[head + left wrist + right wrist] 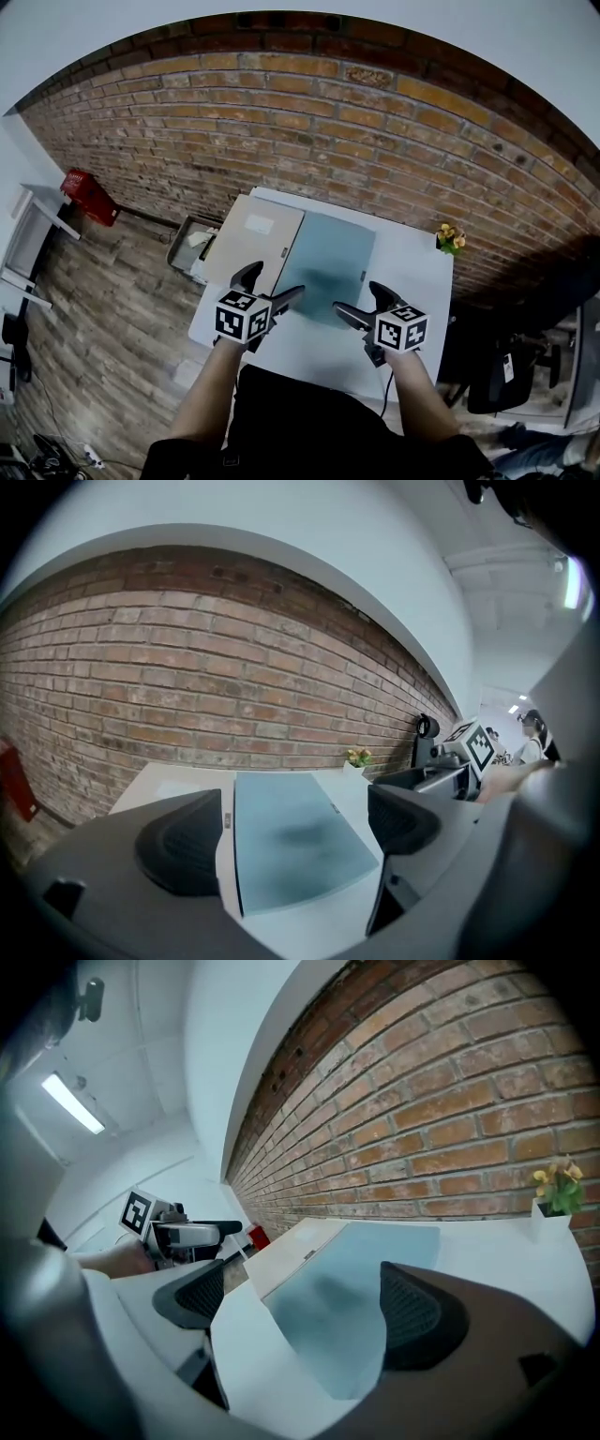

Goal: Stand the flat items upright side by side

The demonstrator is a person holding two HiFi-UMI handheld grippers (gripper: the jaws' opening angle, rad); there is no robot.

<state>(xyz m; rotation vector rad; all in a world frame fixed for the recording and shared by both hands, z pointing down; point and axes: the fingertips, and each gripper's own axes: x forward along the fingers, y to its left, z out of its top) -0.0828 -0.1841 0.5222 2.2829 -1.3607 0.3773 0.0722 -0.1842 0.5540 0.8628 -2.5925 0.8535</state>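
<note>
A flat teal-grey folder (pixel 328 262) and a flat beige folder (pixel 253 239) lie side by side on the white tabletop (pixel 417 277). The left claw (pixel 272 284) and the right claw (pixel 362 302) both gape wide and empty near the teal-grey folder's near edge.

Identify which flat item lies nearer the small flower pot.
The blue-grey item; the beige item lies on its far side from the flower pot.
</note>
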